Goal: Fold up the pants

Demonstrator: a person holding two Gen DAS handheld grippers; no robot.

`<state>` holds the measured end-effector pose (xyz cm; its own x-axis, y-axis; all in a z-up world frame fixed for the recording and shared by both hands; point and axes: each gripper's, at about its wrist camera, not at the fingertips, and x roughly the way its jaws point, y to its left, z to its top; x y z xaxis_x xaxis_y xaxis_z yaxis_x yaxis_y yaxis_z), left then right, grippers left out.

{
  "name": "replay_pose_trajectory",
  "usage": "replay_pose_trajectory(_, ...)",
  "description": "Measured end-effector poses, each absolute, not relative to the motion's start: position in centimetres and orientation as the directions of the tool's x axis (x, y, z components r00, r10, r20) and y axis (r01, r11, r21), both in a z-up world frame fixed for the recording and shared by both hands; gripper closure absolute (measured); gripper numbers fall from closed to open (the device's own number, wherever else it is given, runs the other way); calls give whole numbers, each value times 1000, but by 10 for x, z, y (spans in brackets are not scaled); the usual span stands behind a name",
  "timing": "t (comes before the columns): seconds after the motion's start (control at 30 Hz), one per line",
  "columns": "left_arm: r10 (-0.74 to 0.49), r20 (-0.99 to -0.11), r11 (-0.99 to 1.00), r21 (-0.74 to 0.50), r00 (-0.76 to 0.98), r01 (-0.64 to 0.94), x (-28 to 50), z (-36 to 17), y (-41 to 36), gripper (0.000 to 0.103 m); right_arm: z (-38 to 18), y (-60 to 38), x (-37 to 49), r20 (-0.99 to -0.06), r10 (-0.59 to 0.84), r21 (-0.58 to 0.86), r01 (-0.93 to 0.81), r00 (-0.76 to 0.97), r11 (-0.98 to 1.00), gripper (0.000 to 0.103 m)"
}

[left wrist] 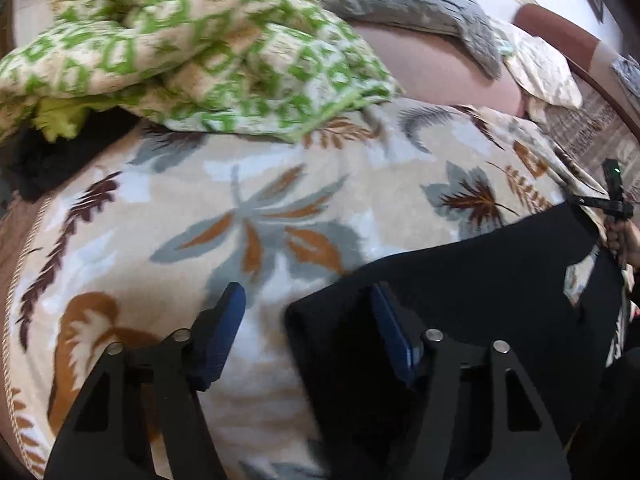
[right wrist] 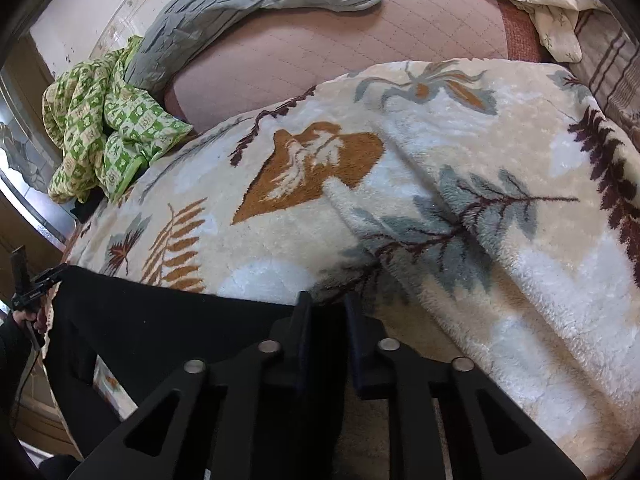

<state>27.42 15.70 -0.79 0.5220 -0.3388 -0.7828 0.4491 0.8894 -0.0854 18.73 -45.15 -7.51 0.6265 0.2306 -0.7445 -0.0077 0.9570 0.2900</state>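
No words, numbers or brand names can be read anywhere in these pictures. The big blanket (right wrist: 400, 184) shows only leaves and ferns, and the green cloth (right wrist: 108, 136) at about ten o'clock in the right wrist view has small square shapes (too small and fuzzy to tell if any are letters).

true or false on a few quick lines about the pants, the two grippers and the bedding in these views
1. The black pants lie on a leaf-patterned blanket. True.
2. The right gripper stands wide open over bare blanket. False: its jaws are nearly closed at the pants' edge.
3. The left gripper is clamped shut. False: its jaws are apart, the pants' corner between them.
4. A green patterned quilt is bunched at the blanket's far edge. True.
5. The pants are red. False: black.
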Motion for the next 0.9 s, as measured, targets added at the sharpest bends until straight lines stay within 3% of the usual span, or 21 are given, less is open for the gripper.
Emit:
replay_pose_trajectory(0.1,-346,-798,880,-94,493,465,277,-8,148,64,-73,-449,187,-747,222,272,-17,627,962,97)
replay_pose_trajectory(0.17,-341,-802,884,-98,490,456,277,-6,147,96,-70,-447,186,-744,214,261,-21,633,965,98)
replay_pose_trajectory(0.63,-275,-730,872,85,626,482,207,31,126,99,-33,-426,134,-666,197,146,-133,720,980,99)
replay_pose_trajectory(0.9,-310,-693,866,76,651,494,146,32,134,99,-24,-405,75,-667,216,67,-231,713,971,99)
